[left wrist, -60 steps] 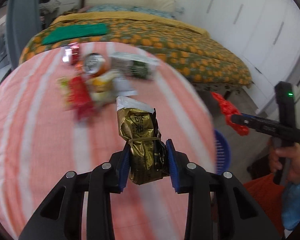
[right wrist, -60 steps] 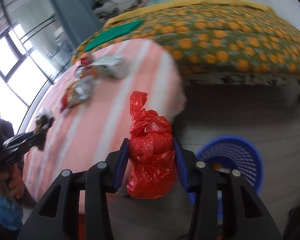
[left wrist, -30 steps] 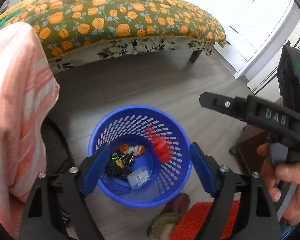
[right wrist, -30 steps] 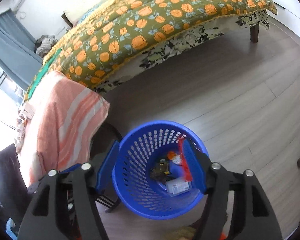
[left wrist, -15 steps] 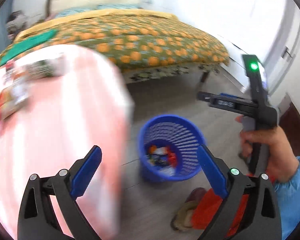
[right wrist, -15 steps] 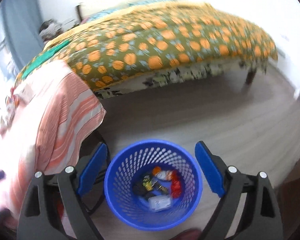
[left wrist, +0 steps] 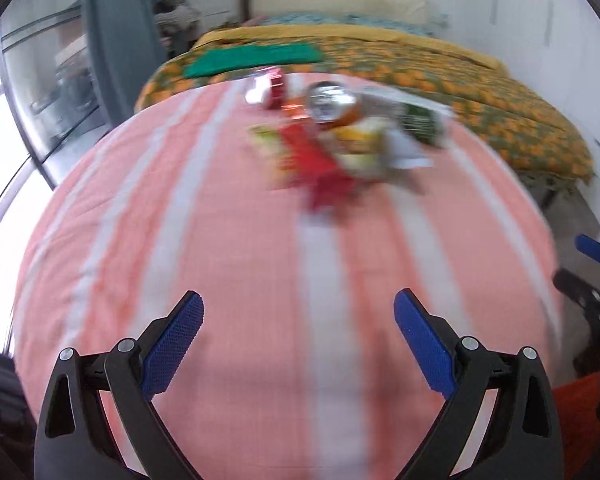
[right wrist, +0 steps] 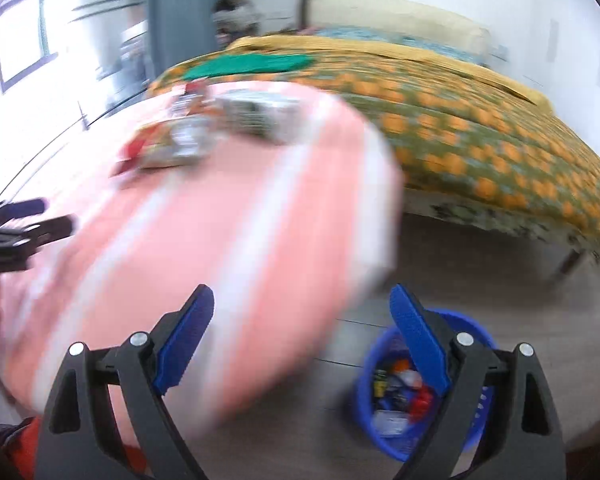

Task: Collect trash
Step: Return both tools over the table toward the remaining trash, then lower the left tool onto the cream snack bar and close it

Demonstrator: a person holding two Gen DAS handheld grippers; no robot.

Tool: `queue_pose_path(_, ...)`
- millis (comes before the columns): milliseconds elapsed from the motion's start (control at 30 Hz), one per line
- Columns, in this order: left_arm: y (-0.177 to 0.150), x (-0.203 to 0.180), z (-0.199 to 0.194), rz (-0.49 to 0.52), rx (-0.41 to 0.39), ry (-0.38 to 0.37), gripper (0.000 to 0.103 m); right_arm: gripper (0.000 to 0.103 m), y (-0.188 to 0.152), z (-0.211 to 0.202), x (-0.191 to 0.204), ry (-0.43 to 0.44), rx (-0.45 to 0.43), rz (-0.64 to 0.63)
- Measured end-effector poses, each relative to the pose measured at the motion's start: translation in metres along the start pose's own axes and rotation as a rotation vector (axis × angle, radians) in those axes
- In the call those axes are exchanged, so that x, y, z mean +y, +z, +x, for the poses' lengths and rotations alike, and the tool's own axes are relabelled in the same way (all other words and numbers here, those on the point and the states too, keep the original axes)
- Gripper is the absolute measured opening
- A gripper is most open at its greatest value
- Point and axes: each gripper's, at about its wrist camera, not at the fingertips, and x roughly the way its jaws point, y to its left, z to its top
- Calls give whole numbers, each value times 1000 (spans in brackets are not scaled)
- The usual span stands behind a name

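Both grippers, left gripper (left wrist: pixel 298 316) and right gripper (right wrist: pixel 302 306), gape well short of trash (left wrist: pixel 340 136).

Both grippers are wide open and holding nothing right now. The left gripper (left wrist: pixel 298 318) points forward with its blue pads (left wrist: pixel 171 350) spread far apart, and the right gripper (right wrist: pixel 302 314) looks the same, pads (right wrist: pixel 418 338) splayed.

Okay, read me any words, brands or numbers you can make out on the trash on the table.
None can be read.
Can: any label is motion-blurred.
Red wrapper: print smeared, unreadable.
Dark green and white packet: markings too blurred to read.
Trash in the blue basket: too small and blurred.
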Motion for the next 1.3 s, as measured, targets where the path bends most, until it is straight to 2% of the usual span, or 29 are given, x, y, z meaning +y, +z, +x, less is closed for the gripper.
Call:
queue_pose_path(133,-5,30,6,-28,27,36,95,87,29,16,47,34,34,-48)
queue_pose_path(300,-13,43,13,-57,44,30,95,87,58,62,76,-15,94,-62)
queue_pose_path(400,-12,48,15,-58,50,28,96,89,63,86,81,-30,119,-61)
queue_pose_path(533,1,49,21,-63,50,5,96,93,63,92,73,-18,101,-16)
queue_pose_path(767,65,48,37,-132,-36,-35,96,93,60,87,80,-52,78,-37)
queue_pose_path(900,90,36,65,-119,-7,-17,96,93,59,86,79,-49,77,-32)
queue_pose_path(1167,114,33,95,-137,23,-3,96,92,59,87,74,-22,90,-2)
queue_pose_path(1300,109,52,94,-232,35,3,96,92,59,87,75,-23,89,-2)
